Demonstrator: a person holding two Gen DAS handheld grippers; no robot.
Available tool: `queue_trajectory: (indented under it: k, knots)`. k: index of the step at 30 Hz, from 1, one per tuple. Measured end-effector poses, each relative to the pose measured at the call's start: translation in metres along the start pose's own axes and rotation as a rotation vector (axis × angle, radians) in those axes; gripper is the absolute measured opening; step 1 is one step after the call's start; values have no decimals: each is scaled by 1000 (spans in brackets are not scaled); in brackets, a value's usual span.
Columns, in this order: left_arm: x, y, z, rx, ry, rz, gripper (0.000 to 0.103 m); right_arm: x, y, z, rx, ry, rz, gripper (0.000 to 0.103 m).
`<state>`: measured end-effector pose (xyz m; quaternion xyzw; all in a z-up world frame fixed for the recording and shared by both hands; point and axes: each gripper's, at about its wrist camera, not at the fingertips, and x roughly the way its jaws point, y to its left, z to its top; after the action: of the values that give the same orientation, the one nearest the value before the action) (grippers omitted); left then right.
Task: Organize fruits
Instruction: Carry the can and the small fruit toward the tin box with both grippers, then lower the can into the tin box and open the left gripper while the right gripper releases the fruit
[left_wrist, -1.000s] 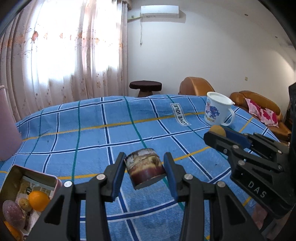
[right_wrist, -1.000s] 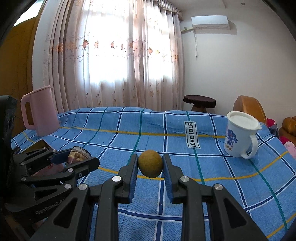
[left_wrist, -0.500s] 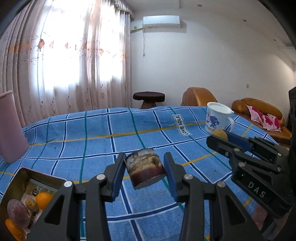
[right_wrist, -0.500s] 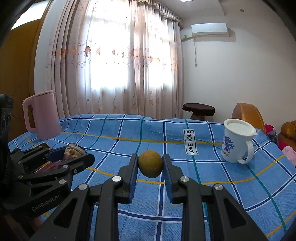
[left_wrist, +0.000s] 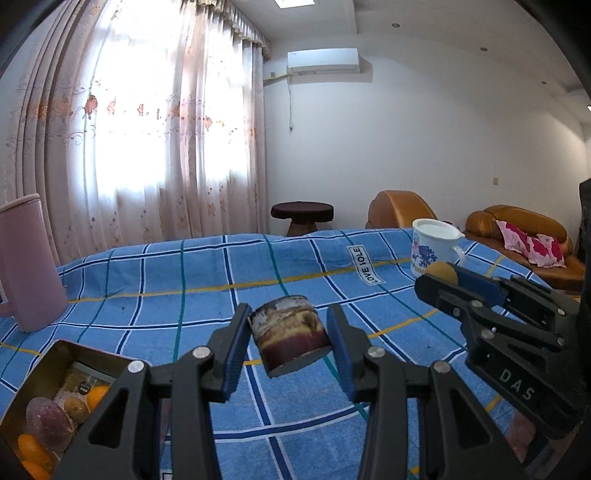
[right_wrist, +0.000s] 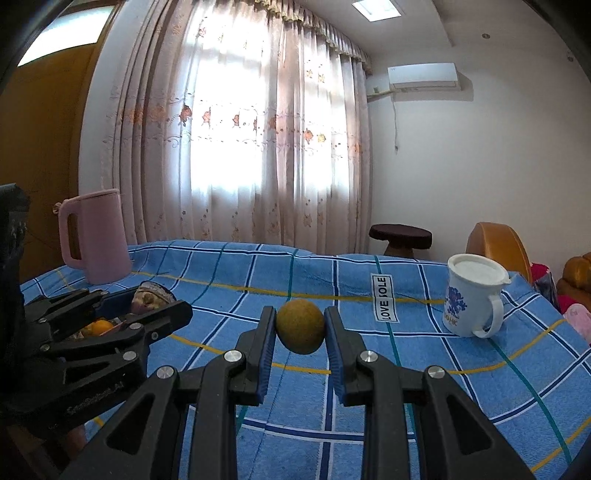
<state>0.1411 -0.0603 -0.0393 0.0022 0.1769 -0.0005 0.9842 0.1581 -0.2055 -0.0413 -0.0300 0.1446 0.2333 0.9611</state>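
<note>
My left gripper is shut on a short brown-and-cream cylinder and holds it tilted above the blue checked cloth. My right gripper is shut on a round brownish-green fruit, also held above the cloth. A metal tin at the lower left of the left wrist view holds oranges, a purple fruit and a small brown fruit. Each gripper shows in the other's view: the right one at the right, the left one at the left.
A pink jug stands at the table's far left. A white mug with a blue print stands at the far right. A stool, brown armchairs and curtains lie beyond the table.
Both grippers have risen and tilted up with their loads still held. More of the room, the pink jug and the tin now show.
</note>
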Motion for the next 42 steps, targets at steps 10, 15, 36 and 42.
queue_trajectory:
  k: [10,15,36,42]
  knots:
    - [-10,6,-3,-14,-5,-11,44,-6,10,-1,-1,11,10,28]
    - [-18,14,-6,-21,12,-23,44,-8,20,-3,4,34,37,28]
    - [-85,118,-20,-123,79,66,44,7,143,25,-40,107,330,28]
    - [-95,151,-29,-158,96,122,44,16,181,25,-89,130,389,28]
